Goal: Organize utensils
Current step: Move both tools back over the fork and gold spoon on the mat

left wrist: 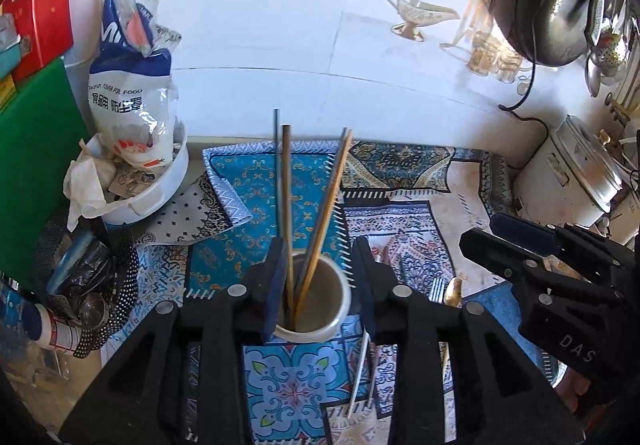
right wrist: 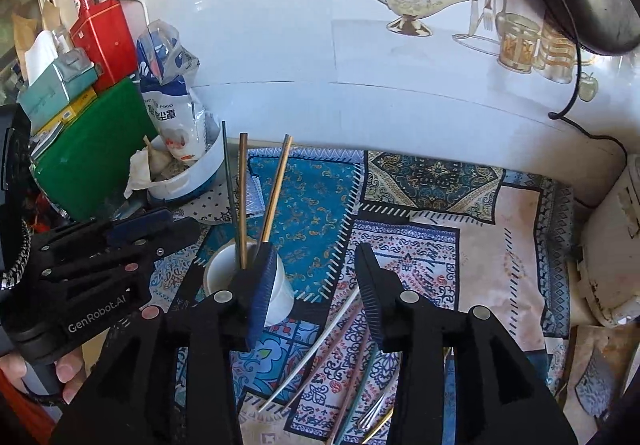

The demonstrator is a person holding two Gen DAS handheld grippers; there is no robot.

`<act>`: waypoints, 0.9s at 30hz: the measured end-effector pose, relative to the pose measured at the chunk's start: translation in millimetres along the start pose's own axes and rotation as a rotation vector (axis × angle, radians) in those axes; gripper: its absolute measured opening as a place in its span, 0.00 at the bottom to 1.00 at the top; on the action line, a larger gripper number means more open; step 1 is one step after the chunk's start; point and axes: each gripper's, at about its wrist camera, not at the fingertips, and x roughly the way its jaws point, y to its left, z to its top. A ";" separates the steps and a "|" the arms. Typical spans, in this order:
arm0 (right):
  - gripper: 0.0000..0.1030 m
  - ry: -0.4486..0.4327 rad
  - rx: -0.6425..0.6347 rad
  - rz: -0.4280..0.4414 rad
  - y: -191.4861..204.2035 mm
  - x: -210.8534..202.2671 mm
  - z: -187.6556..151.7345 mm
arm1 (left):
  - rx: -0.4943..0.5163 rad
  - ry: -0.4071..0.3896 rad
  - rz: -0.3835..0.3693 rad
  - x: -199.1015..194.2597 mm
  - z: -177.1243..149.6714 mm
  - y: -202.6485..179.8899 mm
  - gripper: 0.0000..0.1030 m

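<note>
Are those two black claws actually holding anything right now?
No. The left gripper stands open around the white ceramic cup; the right gripper hangs open above loose chopsticks.

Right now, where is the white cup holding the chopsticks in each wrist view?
Left wrist: white cup sits low centre, between the open left hand-held gripper fingers.
Right wrist: white cup sits left of centre, partly behind the left finger.
Shared landmark: gravy-boat wall decal.

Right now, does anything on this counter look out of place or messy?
Yes. Several chopsticks and a fork lie loose on the patterned cloth beside the white cup, which already holds a few upright. A crumpled tissue spills over the white bowl.
</note>
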 end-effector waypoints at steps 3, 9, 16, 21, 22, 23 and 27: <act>0.37 -0.004 0.012 -0.018 -16.5 -7.4 -6.9 | 0.011 -0.002 -0.004 1.1 -3.0 -16.8 0.37; 0.38 0.010 0.059 -0.065 -56.7 -16.7 -24.0 | 0.035 0.025 -0.024 11.6 -13.8 -53.0 0.42; 0.38 0.049 0.117 -0.113 -104.2 -16.7 -46.2 | 0.064 0.093 -0.019 37.8 -33.1 -84.4 0.42; 0.38 0.121 0.138 -0.133 -126.5 2.2 -67.1 | 0.050 0.164 -0.007 61.4 -52.3 -91.2 0.42; 0.38 0.143 0.140 -0.132 -129.2 9.1 -71.8 | 0.046 0.176 -0.002 65.1 -56.6 -91.4 0.42; 0.38 0.164 0.140 -0.132 -131.4 14.9 -76.3 | 0.042 0.190 0.003 69.3 -60.9 -91.3 0.42; 0.38 0.247 0.131 -0.126 -136.4 42.4 -96.8 | 0.027 0.245 0.028 84.5 -78.6 -88.3 0.42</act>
